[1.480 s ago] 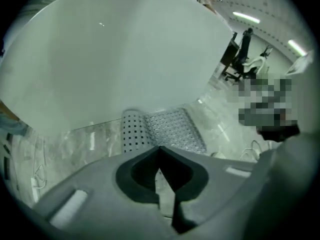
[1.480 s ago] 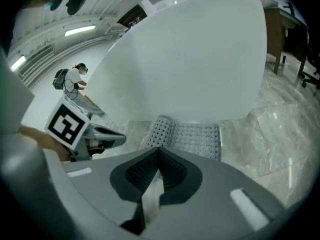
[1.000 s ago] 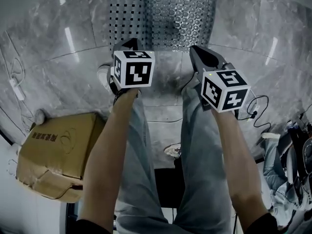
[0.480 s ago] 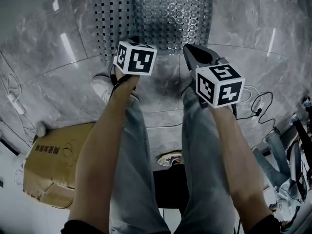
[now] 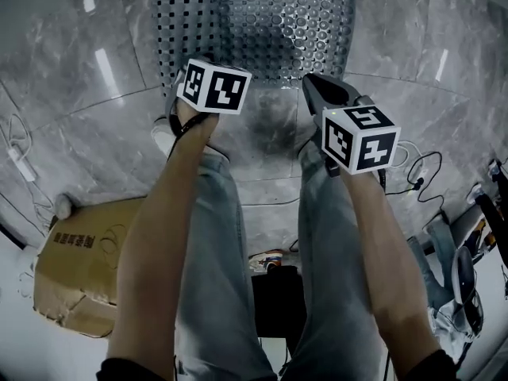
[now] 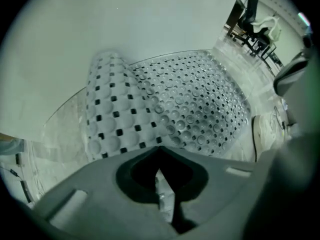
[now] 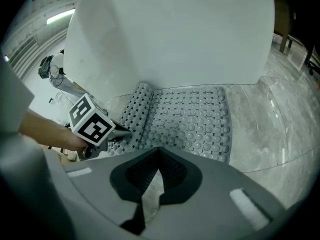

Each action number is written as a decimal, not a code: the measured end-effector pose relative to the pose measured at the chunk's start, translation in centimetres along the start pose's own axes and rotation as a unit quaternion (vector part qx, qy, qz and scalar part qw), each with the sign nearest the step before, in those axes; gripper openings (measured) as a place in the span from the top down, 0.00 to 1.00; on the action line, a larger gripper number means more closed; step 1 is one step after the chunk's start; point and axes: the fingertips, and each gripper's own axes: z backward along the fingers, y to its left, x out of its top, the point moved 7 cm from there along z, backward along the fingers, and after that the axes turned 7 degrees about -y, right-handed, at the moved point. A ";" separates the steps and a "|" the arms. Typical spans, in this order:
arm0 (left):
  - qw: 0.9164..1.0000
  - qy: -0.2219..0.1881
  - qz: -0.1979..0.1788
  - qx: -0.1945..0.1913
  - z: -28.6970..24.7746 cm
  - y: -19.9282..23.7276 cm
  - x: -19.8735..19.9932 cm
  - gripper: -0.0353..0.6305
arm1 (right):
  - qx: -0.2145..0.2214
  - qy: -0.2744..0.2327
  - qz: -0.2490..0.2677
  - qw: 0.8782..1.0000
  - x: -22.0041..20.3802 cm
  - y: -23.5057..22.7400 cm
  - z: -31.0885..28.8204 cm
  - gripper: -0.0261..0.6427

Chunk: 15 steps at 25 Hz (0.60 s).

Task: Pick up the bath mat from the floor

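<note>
Bath mat [image 5: 254,22] on floor [image 5: 95,133], just beyond left gripper [image 6: 160,154], right gripper [image 7: 159,154], seemingly untouched

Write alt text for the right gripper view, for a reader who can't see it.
A grey studded bath mat lies on the marble floor against a white wall, its left edge curled over. The left gripper, with its marker cube, reaches in at that curled edge, and the right gripper fills the foreground, its jaws shut and empty.
</note>
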 end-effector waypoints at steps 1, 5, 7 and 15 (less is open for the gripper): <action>1.000 -0.001 0.000 0.008 0.6 0.9 -0.2 0.95 | 0.000 0.001 -0.001 1.000 0.2 0.4 0.0 0.96; 0.999 0.005 0.008 0.035 2.2 6.0 -1.2 0.95 | 0.005 -0.001 -0.002 1.000 1.3 2.2 -0.6 0.96; 0.999 0.019 0.011 0.038 2.3 8.1 -1.9 0.95 | 0.007 -0.002 -0.005 1.000 1.6 2.9 -0.8 0.96; 0.997 0.033 -0.014 0.066 1.8 13.2 -3.9 0.95 | 0.015 0.003 0.012 1.000 2.2 4.3 -2.1 0.96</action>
